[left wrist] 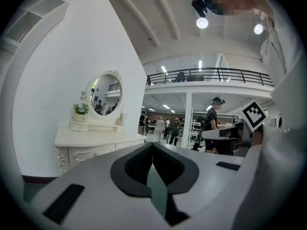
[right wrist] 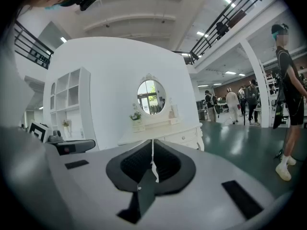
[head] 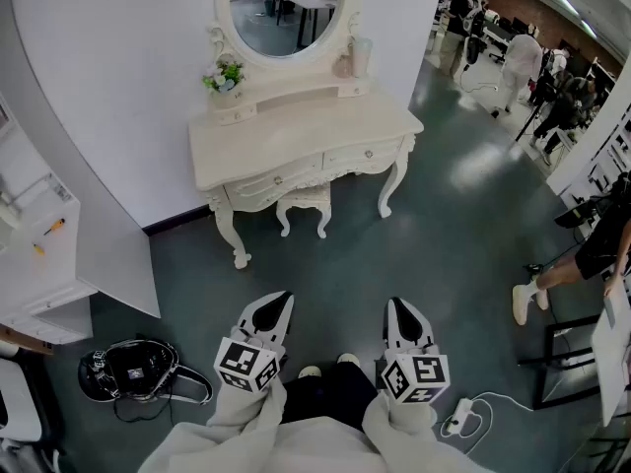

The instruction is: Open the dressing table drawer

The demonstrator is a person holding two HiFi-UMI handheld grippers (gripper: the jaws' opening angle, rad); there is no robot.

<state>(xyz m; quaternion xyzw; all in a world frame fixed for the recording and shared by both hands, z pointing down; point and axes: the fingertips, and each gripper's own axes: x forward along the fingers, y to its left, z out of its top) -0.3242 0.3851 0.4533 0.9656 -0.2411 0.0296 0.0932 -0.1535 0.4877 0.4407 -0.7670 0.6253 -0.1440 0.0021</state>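
Drawer, front toward person, length crosswise

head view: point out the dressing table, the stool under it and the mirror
dressing table (head: 306,131): head view, bare middle of its top
stool (head: 304,199): head view, front of its seat
mirror (head: 286,13): head view, middle of the glass

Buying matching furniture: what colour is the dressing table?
The carved dressing table is cream white; the head view shows it best.
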